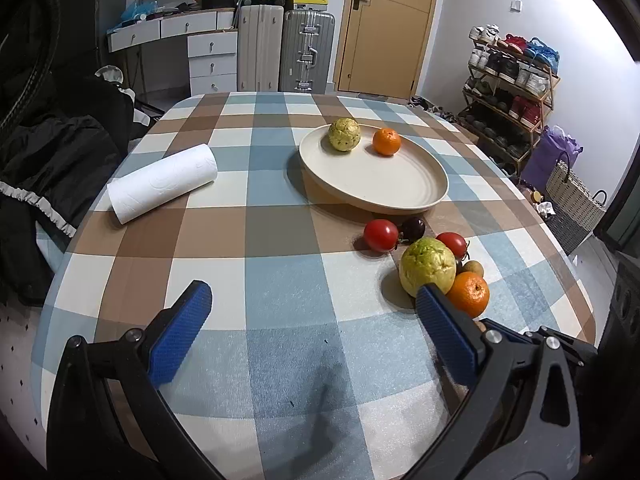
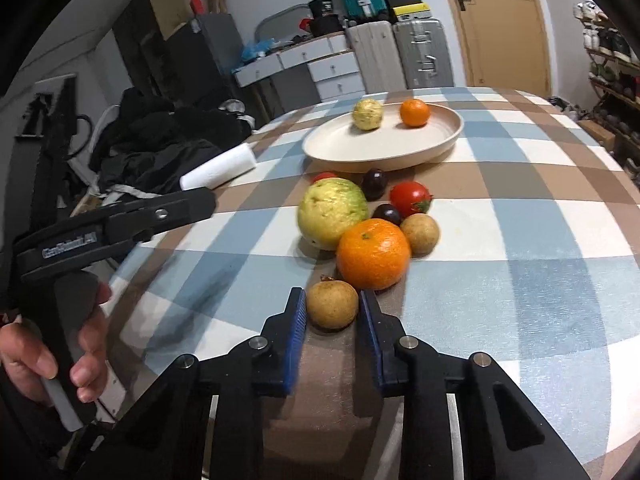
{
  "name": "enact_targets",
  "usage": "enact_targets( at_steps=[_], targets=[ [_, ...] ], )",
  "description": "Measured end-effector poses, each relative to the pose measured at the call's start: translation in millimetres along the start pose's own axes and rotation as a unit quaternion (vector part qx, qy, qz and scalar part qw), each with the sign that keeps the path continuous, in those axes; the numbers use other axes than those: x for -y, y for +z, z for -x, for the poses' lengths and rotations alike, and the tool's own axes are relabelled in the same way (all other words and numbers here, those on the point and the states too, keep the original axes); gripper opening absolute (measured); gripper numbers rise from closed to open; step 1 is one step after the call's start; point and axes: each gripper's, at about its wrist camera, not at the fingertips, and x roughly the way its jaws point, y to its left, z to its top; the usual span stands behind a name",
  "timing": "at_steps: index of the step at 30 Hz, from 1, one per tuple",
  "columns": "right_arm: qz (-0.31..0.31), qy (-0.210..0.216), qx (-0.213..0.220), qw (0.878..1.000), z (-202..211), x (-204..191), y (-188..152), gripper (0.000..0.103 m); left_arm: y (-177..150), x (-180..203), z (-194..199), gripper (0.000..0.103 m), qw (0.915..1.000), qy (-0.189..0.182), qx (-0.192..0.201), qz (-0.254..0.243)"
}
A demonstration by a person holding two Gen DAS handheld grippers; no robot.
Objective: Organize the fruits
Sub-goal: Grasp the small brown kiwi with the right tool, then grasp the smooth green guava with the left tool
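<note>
A cream plate [image 1: 400, 188] [image 2: 400, 152] holds a yellow-green guava [image 1: 344, 134] [image 2: 367, 114] and an orange [image 1: 386, 141] [image 2: 414, 112]. In front of it lie loose fruits: a big guava [image 1: 427, 266] [image 2: 333, 212], an orange [image 1: 470, 294] [image 2: 373, 253], two tomatoes [image 1: 381, 235] [image 2: 410, 198], dark plums [image 1: 413, 227] [image 2: 374, 184] and small brown fruits [image 2: 420, 234]. My right gripper [image 2: 333, 312] has its jaws close around a small brown fruit [image 2: 332, 306] on the table, with slight gaps either side. My left gripper [image 1: 312, 300] is open and empty, its right finger [image 1: 444, 328] beside the big guava.
A paper towel roll [image 1: 162, 182] [image 2: 220, 170] lies on the left of the checked tablecloth [image 1: 280, 280]. Dark clothing [image 1: 48, 168] is heaped beyond the table's left edge. Suitcases, drawers and a shoe rack [image 1: 508, 92] stand behind.
</note>
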Motion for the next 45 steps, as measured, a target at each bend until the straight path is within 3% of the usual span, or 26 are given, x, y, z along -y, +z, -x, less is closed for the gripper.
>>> enact_targets(
  at_steps=[4,10,19,30,37,45],
  targets=[
    [-0.003,0.008,0.016,1.000,6.8,1.1,-1.5,0.027,0.9,0.9,-3.6,0.102,0.9999,-0.013,-0.010,-0.001],
    [-0.008,0.009,0.038,0.999,20.6,5.9,-0.2,0.027,14.4,8.3,-21.9,0.102,0.9967,-0.070,-0.041,0.009],
    [-0.023,-0.005,0.061,0.998,35.4,24.9,11.1,0.027,29.3,18.1,-71.0,0.102,0.9810,-0.149,-0.115,0.048],
    [-0.032,-0.016,0.061,0.997,31.6,44.6,20.7,0.027,33.2,25.8,-94.0,0.102,0.9701,-0.195,-0.132,0.057],
    [-0.034,-0.007,0.066,0.997,30.5,48.1,24.9,0.027,34.5,35.3,-96.9,0.081,0.9640,-0.221,-0.141,0.045],
    [-0.036,0.005,0.066,0.997,29.1,50.5,23.9,0.027,32.0,48.4,-97.4,0.061,0.9631,-0.220,-0.153,0.023]
  ],
)
